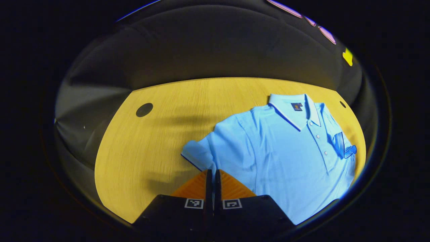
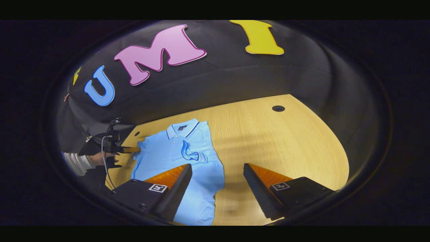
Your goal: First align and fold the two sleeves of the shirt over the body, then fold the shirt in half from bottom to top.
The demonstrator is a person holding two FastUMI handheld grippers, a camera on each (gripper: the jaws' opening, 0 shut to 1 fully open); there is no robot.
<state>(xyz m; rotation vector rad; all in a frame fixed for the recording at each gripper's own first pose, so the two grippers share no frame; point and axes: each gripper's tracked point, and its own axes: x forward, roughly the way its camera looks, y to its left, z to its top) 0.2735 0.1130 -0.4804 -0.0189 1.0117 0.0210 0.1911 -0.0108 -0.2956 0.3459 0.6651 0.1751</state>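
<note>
A light blue polo shirt (image 1: 285,154) lies face up on the wooden table (image 1: 151,151), collar away from me. One short sleeve (image 1: 344,146) is folded over the chest. The other sleeve (image 1: 198,153) still lies spread out to the side. My left gripper (image 1: 212,172) is shut, its tips pinching the hem of that spread sleeve. In the right gripper view the shirt (image 2: 161,154) lies at the left, the folded sleeve (image 2: 188,153) on its body, and the left gripper (image 2: 134,149) meets the spread sleeve (image 2: 141,148). My right gripper (image 2: 217,166) is open above the shirt's right edge, holding nothing.
The table (image 2: 285,141) has a round cable hole (image 2: 278,108) near its far right corner and another hole (image 1: 144,109) on the left side. Bare wood stretches to the right of the shirt. A person's hand (image 2: 97,158) holds the left gripper at the table's left edge.
</note>
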